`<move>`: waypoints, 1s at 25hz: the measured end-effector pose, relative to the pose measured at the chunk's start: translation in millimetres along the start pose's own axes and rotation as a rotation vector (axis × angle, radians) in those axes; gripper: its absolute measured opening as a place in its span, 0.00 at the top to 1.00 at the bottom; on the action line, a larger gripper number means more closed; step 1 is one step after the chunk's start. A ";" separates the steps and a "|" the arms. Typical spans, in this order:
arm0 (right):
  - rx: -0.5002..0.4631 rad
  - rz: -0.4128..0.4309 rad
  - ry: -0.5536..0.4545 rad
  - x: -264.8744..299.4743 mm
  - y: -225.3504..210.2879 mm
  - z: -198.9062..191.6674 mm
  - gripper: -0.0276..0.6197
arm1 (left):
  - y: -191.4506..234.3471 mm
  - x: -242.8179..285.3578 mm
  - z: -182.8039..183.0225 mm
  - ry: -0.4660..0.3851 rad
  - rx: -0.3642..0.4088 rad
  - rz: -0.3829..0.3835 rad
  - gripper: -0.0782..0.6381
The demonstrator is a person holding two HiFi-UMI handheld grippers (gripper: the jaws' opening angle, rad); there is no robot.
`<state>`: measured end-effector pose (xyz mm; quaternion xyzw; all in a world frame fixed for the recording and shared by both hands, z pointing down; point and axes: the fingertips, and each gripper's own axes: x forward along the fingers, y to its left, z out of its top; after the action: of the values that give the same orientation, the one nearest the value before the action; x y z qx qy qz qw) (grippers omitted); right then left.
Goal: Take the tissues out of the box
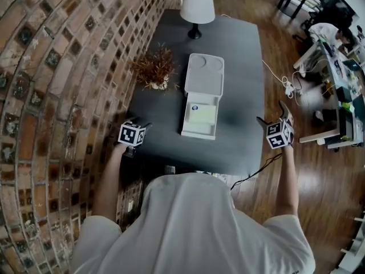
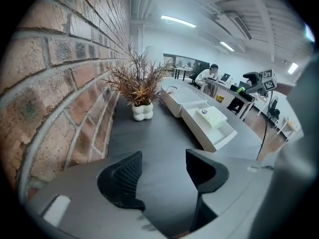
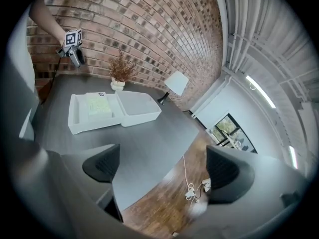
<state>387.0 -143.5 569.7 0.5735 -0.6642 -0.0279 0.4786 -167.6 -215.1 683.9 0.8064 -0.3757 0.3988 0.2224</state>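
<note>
Left gripper [image 2: 162,176]: jaws apart, nothing between them, held above the near end of the dark table [image 1: 239,153]. Right gripper [image 3: 167,171]: jaws spread wide, empty, off the table's edge over the wooden floor.

The open white box [image 1: 199,133] lies ahead of both grippers and between them, well apart from each. The tissues [image 1: 201,114] rest in its nearer tray.

Recommended approach: steady the tray wall with one gripper, pinch the pack's edge with the other, and lift straight up.

The left gripper view alone shows the pack's side rising off the tray floor. Only the right gripper view shows the lamp [image 3: 175,83] standing beyond the box.
</note>
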 end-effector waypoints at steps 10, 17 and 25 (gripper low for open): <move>-0.036 0.115 -0.044 24.4 24.3 29.9 0.13 | -5.5 -21.6 19.2 -0.083 -0.006 0.037 0.50; -0.065 0.232 -0.068 39.7 51.6 55.0 0.13 | -5.4 -35.0 18.7 -0.106 0.001 0.053 0.50; -0.087 0.371 -0.101 42.6 78.1 80.0 0.13 | -12.3 -51.2 29.5 -0.164 0.042 0.049 0.49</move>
<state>281.0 -191.4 597.9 0.4180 -0.7797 0.0035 0.4661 -164.3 -204.9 624.6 0.8315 -0.4038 0.3445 0.1641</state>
